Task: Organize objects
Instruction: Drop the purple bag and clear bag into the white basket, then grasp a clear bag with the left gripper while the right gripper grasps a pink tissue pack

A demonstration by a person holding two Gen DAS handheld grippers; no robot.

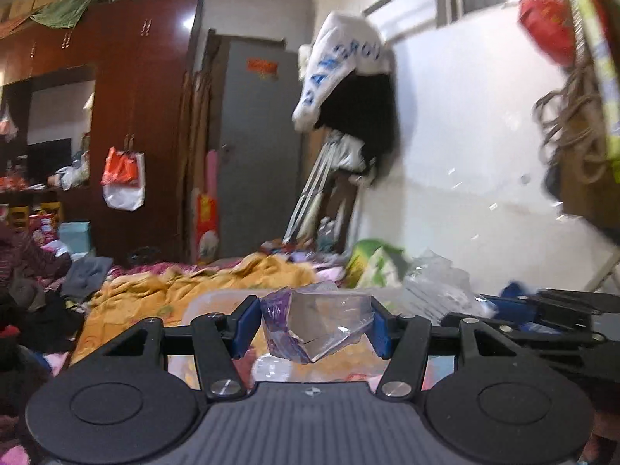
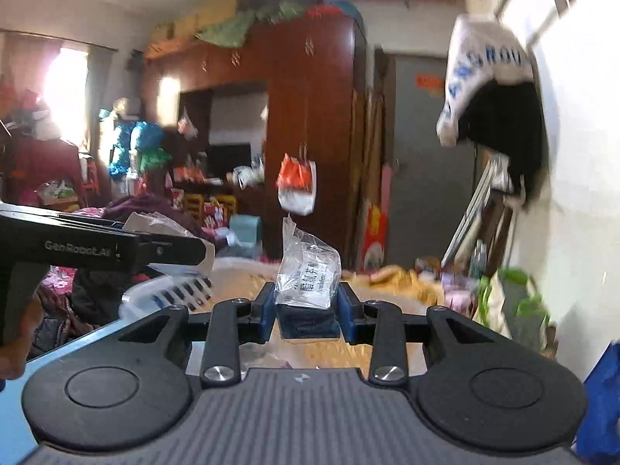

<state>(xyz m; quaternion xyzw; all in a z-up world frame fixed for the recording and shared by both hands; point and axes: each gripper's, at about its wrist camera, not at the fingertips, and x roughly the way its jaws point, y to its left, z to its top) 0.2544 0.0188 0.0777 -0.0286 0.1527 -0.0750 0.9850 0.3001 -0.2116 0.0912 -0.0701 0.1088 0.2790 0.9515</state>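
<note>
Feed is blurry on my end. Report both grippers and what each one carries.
Left gripper shut on crumpled plastic bag. Right gripper shut on dark box in clear wrapper. Both lifted over yellow bedding. Nothing blocking ahead.

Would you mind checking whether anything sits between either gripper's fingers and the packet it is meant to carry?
Nothing visible does. The left gripper already clamps the crumpled clear-and-purple packet, and the right gripper clamps the dark packet in clear wrap.
</note>
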